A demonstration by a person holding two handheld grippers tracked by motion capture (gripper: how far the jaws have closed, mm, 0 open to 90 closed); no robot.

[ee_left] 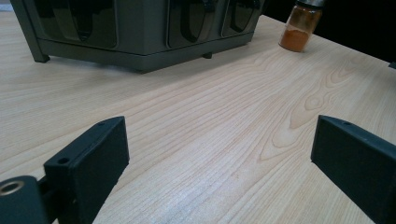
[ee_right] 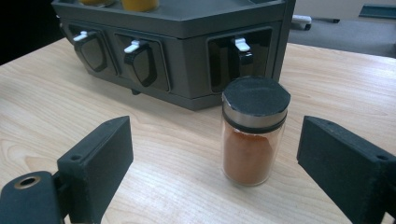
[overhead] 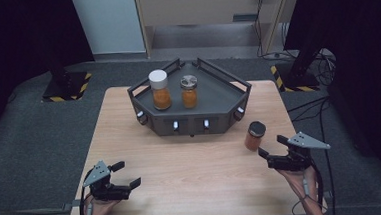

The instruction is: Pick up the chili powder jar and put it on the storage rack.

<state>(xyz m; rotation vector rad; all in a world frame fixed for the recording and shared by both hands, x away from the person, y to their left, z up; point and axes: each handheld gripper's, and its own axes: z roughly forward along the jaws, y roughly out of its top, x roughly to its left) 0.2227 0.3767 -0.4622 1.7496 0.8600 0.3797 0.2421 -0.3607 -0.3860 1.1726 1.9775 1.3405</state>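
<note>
1. High view: the right hand-held gripper (overhead: 272,148) sits wide open on the desk (overhead: 192,167), just short of the dark-lidded spice jar (overhead: 254,136) ahead of it; the left hand-held gripper (overhead: 125,174) rests wide open too, well apart from it

2. Left gripper view: the jar (ee_left: 300,25) stands far ahead to the right, beside the grey rack (ee_left: 140,28)

3. Right gripper view: the jar (ee_right: 253,133) stands upright ahead of the spread jaws, nearer the right one. The step looks like reaching to grasp; next, ease forward and close on the glass

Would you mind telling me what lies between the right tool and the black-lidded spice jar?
Nothing: bare wooden table separates the open right tool from the jar, as the right gripper view shows.
</note>
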